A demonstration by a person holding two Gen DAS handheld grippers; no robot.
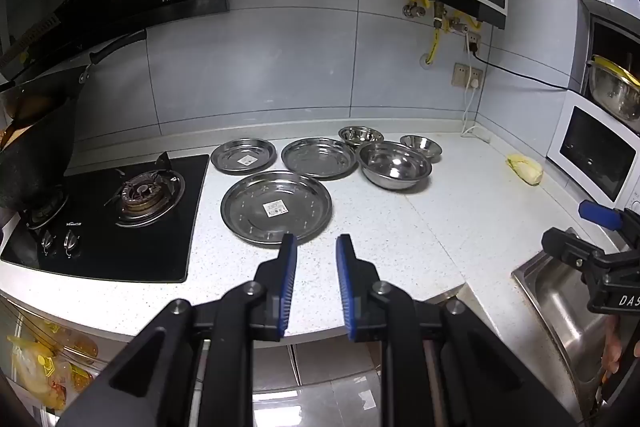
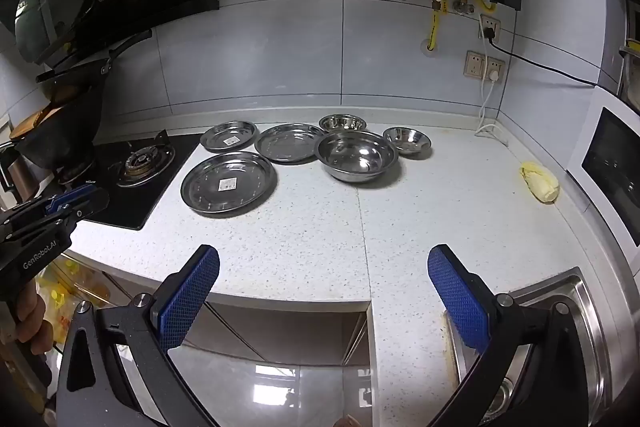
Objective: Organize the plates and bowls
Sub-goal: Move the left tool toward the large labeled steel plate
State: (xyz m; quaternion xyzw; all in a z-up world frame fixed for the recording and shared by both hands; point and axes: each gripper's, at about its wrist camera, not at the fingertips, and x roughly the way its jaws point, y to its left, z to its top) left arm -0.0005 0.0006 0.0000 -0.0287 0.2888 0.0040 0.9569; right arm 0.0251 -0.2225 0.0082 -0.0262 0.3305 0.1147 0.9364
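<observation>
Three plates and three bowls sit grouped on your worktop (image 2: pixel 320 227).
The largest plate (image 1: pixel 276 207) lies nearest your left gripper (image 1: pixel 316 247), fingers narrowly parted and empty; your right gripper (image 2: pixel 324 263) has fingers spread wide.

Plates (image 1: pixel 276 207) and bowls (image 1: pixel 394 165): polished metal, glossy, mirror-like; two plates carry paper labels (image 1: pixel 277 207); worktop (image 2: pixel 320 227): white speckled stone look, matt; hob (image 1: pixel 100 219): black glass, glossy; wall tiles (image 2: pixel 280 47): smooth, slight sheen; sink (image 2: pixel 576 307): brushed metal; right gripper (image 2: pixel 323 287) pads (image 2: pixel 188 299): blue, knurled texture, on matt black plastic jaws.
</observation>
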